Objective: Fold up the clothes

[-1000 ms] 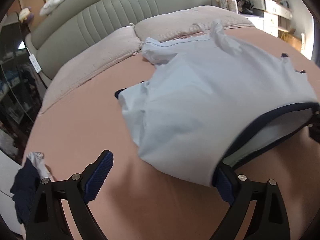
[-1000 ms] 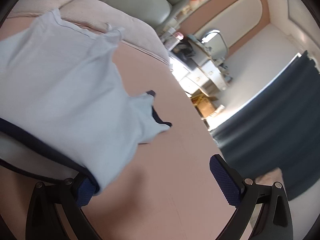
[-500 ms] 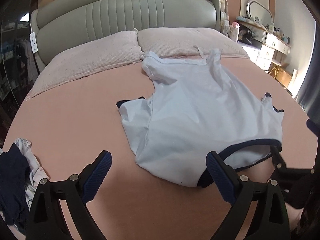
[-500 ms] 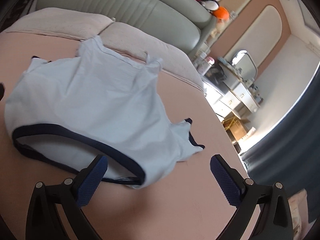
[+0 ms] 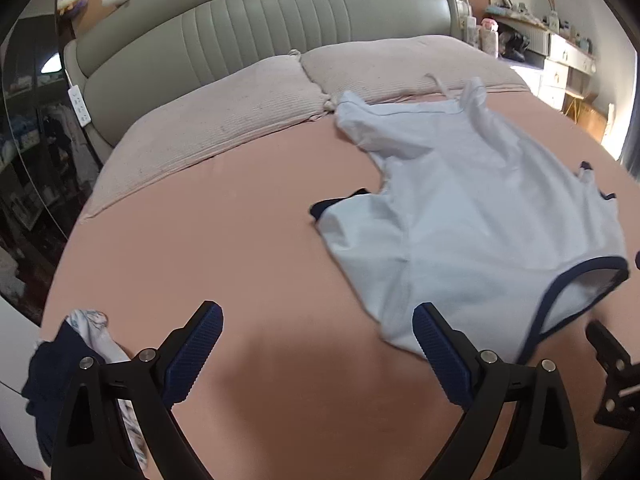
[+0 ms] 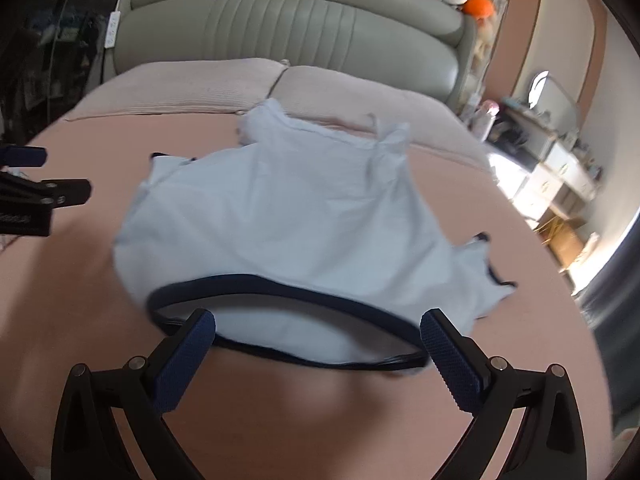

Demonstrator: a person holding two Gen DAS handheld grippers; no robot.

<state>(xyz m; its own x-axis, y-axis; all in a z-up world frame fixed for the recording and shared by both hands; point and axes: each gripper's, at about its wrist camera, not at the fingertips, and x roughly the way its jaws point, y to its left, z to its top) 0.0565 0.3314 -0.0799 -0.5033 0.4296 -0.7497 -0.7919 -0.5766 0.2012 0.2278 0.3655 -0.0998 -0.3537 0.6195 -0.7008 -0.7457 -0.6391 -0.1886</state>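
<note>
Bed [image 5: 248, 248]: covered by a smooth pink sheet, flat and largely bare across the near and left portions. Grey-green padded headboard [image 5: 280, 20] stands at the far end. Two pale pink pillows [image 5: 224, 120] lie side by side against the headboard, touching at the middle. A light blue garment with navy trim [image 5: 472, 216] lies spread and wrinkled on the right half, its far edge touching the right pillow and its navy-edged opening toward the near side. A small heap of navy and white patterned clothing [image 5: 76, 356] rests at the near left edge.
</note>
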